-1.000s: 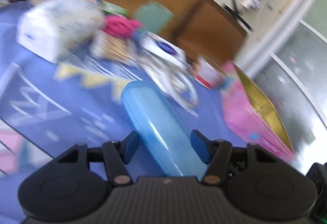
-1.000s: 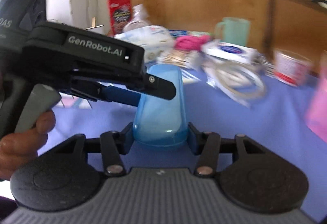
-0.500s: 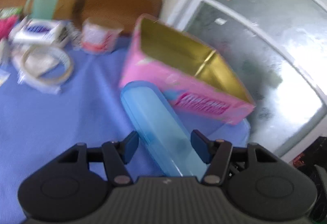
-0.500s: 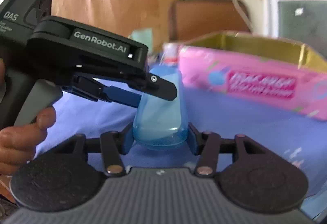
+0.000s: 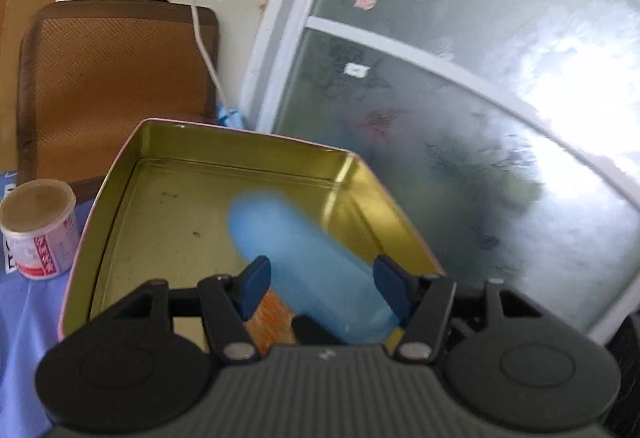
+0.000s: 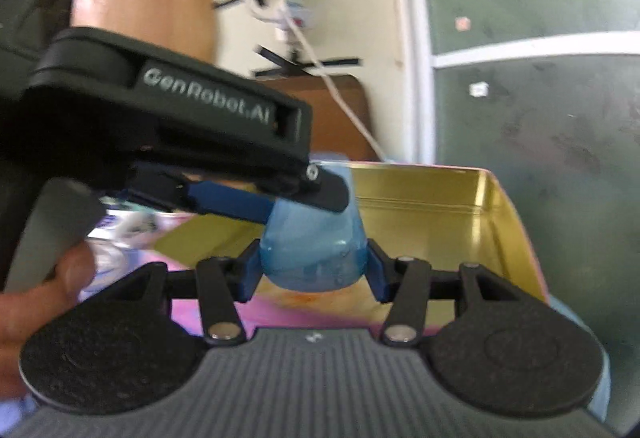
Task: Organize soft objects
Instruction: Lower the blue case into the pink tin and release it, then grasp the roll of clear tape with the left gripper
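We hold the blue case (image 5: 308,262) over the open tin (image 5: 132,158), one tool at each end to keep it level for lowering. The left tool (image 5: 320,278) and right tool (image 6: 312,270) are each closed on the case. A second ago it hung above the counter's clutter; now it is over the tin, beside the cup (image 5: 38,226).

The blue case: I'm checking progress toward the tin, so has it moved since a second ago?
Yes. The blue case, held by both hand-held grippers, travelled from above the cluttered blue cloth to over the open gold-lined tin.
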`<state>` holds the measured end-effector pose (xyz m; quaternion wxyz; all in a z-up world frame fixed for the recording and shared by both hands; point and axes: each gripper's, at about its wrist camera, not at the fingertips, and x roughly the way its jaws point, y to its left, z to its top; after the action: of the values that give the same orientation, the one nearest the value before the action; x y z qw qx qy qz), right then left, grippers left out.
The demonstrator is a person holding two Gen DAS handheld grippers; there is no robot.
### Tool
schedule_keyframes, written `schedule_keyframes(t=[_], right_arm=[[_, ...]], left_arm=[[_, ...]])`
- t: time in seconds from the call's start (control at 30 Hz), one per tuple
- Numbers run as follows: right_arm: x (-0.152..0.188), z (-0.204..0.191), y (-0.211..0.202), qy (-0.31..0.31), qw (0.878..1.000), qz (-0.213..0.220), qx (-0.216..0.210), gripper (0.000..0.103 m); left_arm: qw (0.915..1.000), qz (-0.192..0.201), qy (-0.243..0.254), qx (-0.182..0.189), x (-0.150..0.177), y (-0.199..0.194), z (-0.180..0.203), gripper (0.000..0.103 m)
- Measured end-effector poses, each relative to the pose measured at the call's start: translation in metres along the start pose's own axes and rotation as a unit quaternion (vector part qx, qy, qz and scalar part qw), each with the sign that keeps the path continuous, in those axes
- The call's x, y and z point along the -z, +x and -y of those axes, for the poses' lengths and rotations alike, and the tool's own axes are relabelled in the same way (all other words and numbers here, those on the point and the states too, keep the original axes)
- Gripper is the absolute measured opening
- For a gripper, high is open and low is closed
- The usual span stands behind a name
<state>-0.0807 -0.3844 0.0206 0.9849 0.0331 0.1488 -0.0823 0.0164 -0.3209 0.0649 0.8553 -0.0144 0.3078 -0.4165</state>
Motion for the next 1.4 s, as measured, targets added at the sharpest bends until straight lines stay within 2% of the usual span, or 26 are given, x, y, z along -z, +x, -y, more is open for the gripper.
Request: schedule_keyframes(t=[0.07,0.13,0.23,0.27,0.3,0.37,0.47,0.53,0.67,0.8,0.87,0.9,0.93,1.0,1.1,1.17,1.27,1.33,1.37,1.4], right_arm=[[0.003,0.007,0.016,0.001,1.0,-0.015,0.028,0.058],[0.003,0.012,0.017,0.012,0.999,-0.016,0.038,0.06],[-0.004,0.011,0.001,0.048,0.998,0.023,0.013,0.059],[-0.007,0.005,-0.004,0.055,0.998,0.034,-0.001,0.055],[-0.01,-0.003,-0.009,0.061,0.997,0.042,-0.024,0.045],[-0.013,-0.027,-0.012,0.062,0.994,0.037,-0.088,0.035],[-0.011,-0.084,-0.005,0.026,0.982,-0.009,-0.185,0.03],[-0.008,-0.124,0.008,-0.006,0.976,-0.045,-0.213,0.03],[-0.004,-0.181,0.055,-0.048,0.971,-0.105,-0.209,0.03],[-0.005,-0.204,0.101,-0.081,0.971,-0.144,-0.171,0.031],[-0.003,-0.203,0.122,-0.069,0.964,-0.181,-0.181,0.025],[-0.003,-0.2,0.122,-0.068,0.966,-0.175,-0.179,0.016],[-0.003,-0.199,0.117,-0.068,0.965,-0.178,-0.183,0.015],[-0.001,-0.192,0.097,-0.049,0.963,-0.177,-0.198,0.012],[0.01,-0.179,0.057,-0.038,0.961,-0.167,-0.215,0.012],[0.021,-0.172,0.031,-0.039,0.963,-0.159,-0.214,0.012],[0.038,-0.16,0.0,-0.044,0.969,-0.134,-0.204,0.015],[0.046,-0.152,-0.015,-0.036,0.971,-0.121,-0.201,0.026],[0.048,-0.148,-0.021,-0.027,0.971,-0.12,-0.204,0.035],[0.05,-0.15,-0.024,-0.021,0.971,-0.12,-0.206,0.037]], left_arm=[[0.9998,0.003,-0.002,-0.019,0.0,0.005,-0.003,0.058],[0.9996,0.012,-0.016,-0.021,0.003,-0.008,-0.013,0.058],[0.9989,0.031,-0.029,-0.018,0.009,-0.047,-0.035,0.061],[0.9983,0.041,-0.033,-0.025,0.014,-0.064,-0.046,0.061],[0.9976,0.048,-0.036,-0.033,0.018,-0.079,-0.057,0.061],[0.995,0.064,-0.051,-0.057,0.032,-0.114,-0.085,0.061],[0.9846,0.077,-0.083,-0.133,0.053,-0.153,-0.131,0.061],[0.9743,0.073,-0.127,-0.171,0.067,-0.17,-0.166,0.06],[0.9581,0.052,-0.21,-0.188,0.091,-0.184,-0.215,0.058],[0.9525,0.051,-0.237,-0.184,0.103,-0.189,-0.228,0.058],[0.9519,0.052,-0.243,-0.18,0.106,-0.192,-0.231,0.058],[0.9521,0.052,-0.242,-0.18,0.106,-0.193,-0.231,0.058],[0.9526,0.052,-0.239,-0.181,0.107,-0.192,-0.231,0.058],[0.9537,0.05,-0.231,-0.186,0.11,-0.19,-0.227,0.058],[0.9568,0.038,-0.215,-0.192,0.114,-0.19,-0.221,0.057],[0.961,0.027,-0.2,-0.189,0.118,-0.189,-0.212,0.048],[0.967,0.009,-0.174,-0.186,0.13,-0.19,-0.196,0.045],[0.9695,0.003,-0.155,-0.19,0.138,-0.192,-0.184,0.045],[0.9701,-0.001,-0.144,-0.195,0.141,-0.193,-0.177,0.045],[0.9705,-0.005,-0.136,-0.199,0.143,-0.193,-0.172,0.045]])
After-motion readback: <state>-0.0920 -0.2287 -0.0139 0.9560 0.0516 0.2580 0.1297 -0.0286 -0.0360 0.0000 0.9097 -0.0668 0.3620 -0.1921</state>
